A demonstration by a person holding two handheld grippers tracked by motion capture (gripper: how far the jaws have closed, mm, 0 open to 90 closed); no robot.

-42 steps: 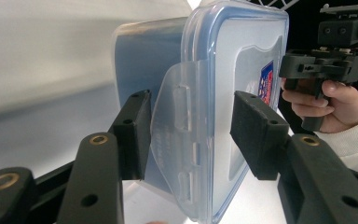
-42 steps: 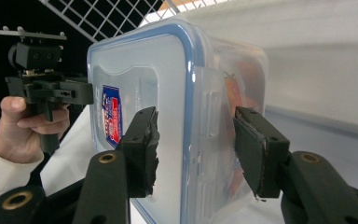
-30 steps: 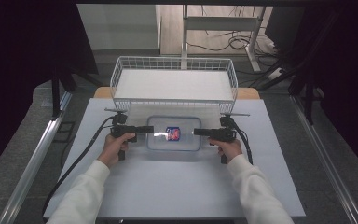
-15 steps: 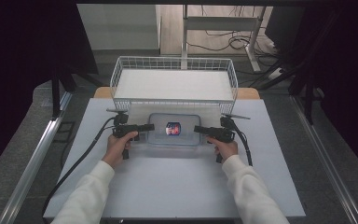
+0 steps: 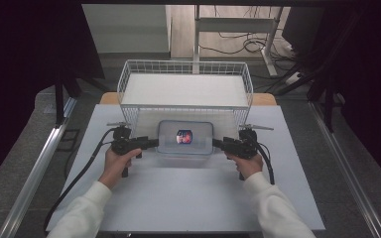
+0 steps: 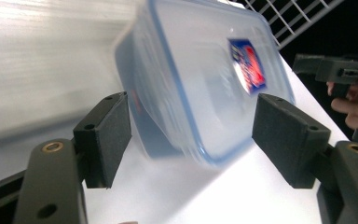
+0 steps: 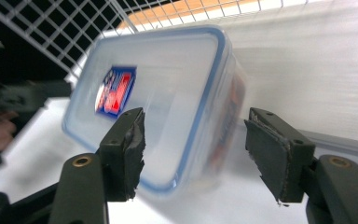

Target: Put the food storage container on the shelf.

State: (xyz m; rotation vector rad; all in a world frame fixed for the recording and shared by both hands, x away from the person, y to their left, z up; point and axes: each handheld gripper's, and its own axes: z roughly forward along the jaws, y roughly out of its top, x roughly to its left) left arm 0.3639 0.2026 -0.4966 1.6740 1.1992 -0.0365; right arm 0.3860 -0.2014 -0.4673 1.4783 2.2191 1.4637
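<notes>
White table (image 5: 178,198) carries everything, with a wire basket (image 5: 186,82) at its far edge and a clear plastic box (image 5: 185,137), blue-rimmed lid and red-and-blue label on top, resting on the tabletop just in front of the basket. It looks like the release step after setting the box down: both grippers have just been opening, and each end of the box sits between spread pads without being pinched. Next, each hand would need to draw straight back off its end without nudging the box. The left gripper (image 5: 151,144) and right gripper (image 5: 217,144) are held level, pointing inward at each other from opposite ends, forearms angled in from below.
</notes>
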